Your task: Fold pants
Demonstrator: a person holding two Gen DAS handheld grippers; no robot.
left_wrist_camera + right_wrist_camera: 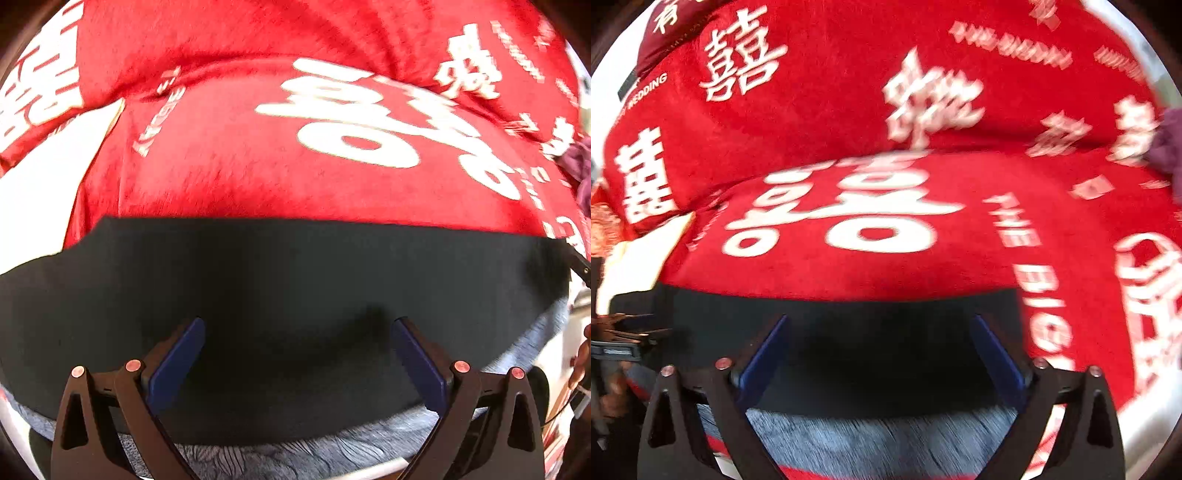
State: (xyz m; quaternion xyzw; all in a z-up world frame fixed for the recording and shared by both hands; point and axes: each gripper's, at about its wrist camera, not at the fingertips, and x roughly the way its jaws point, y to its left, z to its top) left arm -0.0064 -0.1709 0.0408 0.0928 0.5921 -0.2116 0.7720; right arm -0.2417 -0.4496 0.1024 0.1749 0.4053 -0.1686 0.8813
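The pants are dark, almost black [295, 280], and lie flat across a red blanket. In the left wrist view they fill the lower half, with a grey-blue patterned inner side [280, 458] showing at the near edge. My left gripper [297, 332] is open, its blue pads [177, 365] spread just above the dark cloth. In the right wrist view the pants [879, 354] form a dark band, with the grey-blue part [871, 435] nearer. My right gripper [881, 328] is open over the cloth and holds nothing.
A red plush blanket with large white characters [258, 158] covers the bed and rises in folds behind the pants [849, 92]. A purple cloth [580, 166] lies at the right edge. White bedding [44, 177] shows at the left. A dark pillow [668, 33] is far left.
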